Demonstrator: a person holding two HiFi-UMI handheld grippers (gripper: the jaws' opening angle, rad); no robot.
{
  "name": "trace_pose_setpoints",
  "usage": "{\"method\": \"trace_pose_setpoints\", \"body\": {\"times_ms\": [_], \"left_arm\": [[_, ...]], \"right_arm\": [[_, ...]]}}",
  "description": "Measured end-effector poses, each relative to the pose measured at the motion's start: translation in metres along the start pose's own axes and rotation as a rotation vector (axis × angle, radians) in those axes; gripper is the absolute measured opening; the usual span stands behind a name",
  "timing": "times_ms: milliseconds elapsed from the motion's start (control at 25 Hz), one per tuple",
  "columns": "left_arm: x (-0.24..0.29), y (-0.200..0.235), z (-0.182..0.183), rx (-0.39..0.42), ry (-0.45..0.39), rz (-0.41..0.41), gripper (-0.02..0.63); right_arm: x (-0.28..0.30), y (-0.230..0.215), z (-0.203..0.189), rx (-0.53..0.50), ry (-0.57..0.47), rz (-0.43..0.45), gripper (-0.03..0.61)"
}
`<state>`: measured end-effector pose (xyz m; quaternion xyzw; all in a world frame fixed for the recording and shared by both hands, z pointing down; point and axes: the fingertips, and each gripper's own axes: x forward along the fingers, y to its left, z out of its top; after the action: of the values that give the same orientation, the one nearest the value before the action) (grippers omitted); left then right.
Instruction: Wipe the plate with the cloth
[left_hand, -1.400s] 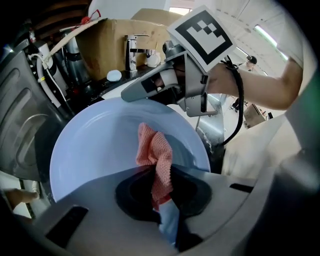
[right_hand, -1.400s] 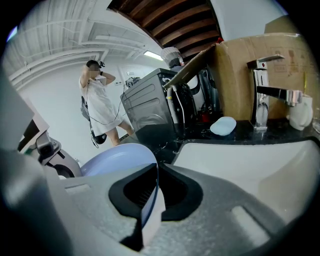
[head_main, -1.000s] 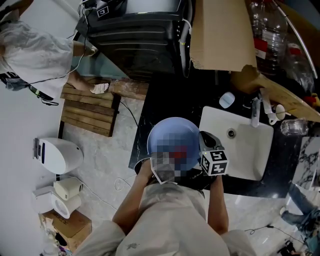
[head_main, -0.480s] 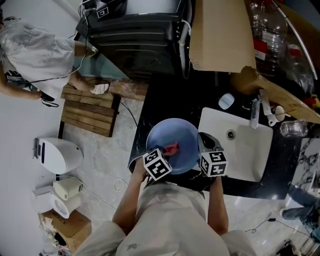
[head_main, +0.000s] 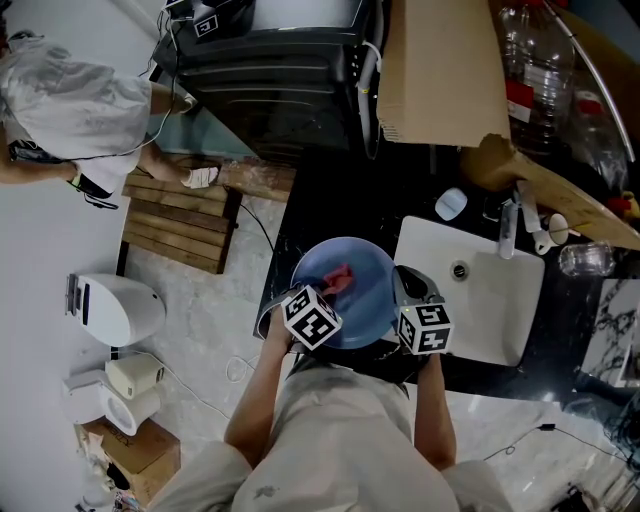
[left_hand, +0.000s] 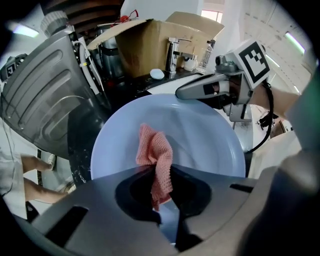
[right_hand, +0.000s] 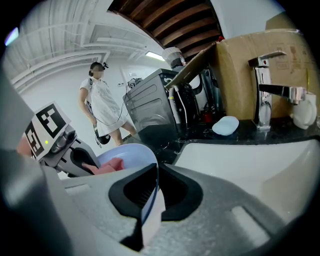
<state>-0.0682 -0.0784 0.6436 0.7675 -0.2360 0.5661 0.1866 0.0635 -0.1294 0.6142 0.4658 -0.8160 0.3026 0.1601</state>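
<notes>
The pink cloth (left_hand: 154, 150) is pinched tight by the left tool (left_hand: 162, 187) and is laid against the blue plate (left_hand: 205, 135). The plate's rim is clamped by the right tool (right_hand: 150, 200). The plate is held above the dark bench (head_main: 335, 205), just beside the white sink (head_main: 500, 310).

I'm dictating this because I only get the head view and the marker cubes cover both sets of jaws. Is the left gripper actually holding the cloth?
Observer: Yes. The left gripper view shows the left gripper shut on the pink cloth, with the cloth's free end bunched over the face of the blue plate.
Operator: And what's the right one doing?
Observer: The right gripper view shows the right gripper shut on the plate's rim, which runs edge-on between its jaws.
</notes>
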Motion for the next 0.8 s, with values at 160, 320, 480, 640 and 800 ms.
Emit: {"method": "trace_pose_setpoints", "body": {"times_ms": [160, 320, 480, 640, 800], "left_arm": [[0.004, 0.008, 0.012, -0.008, -0.030, 0.039, 0.034], [0.008, 0.012, 0.024, -0.002, -0.058, 0.079, 0.034], [0.011, 0.010, 0.037, 0.013, -0.094, 0.108, 0.034], [0.012, 0.004, 0.043, 0.023, -0.116, 0.111, 0.034], [0.013, -0.006, 0.045, 0.036, -0.120, 0.095, 0.034]], "right_arm": [[0.000, -0.001, 0.000, 0.006, -0.007, 0.004, 0.015], [0.000, -0.001, 0.000, 0.011, -0.011, 0.006, 0.015], [0.000, -0.001, 0.000, 0.021, -0.020, 0.005, 0.015], [0.000, -0.001, 0.000, 0.029, -0.029, 0.006, 0.015], [0.000, -0.001, 0.000, 0.016, -0.027, 0.011, 0.015]]}}
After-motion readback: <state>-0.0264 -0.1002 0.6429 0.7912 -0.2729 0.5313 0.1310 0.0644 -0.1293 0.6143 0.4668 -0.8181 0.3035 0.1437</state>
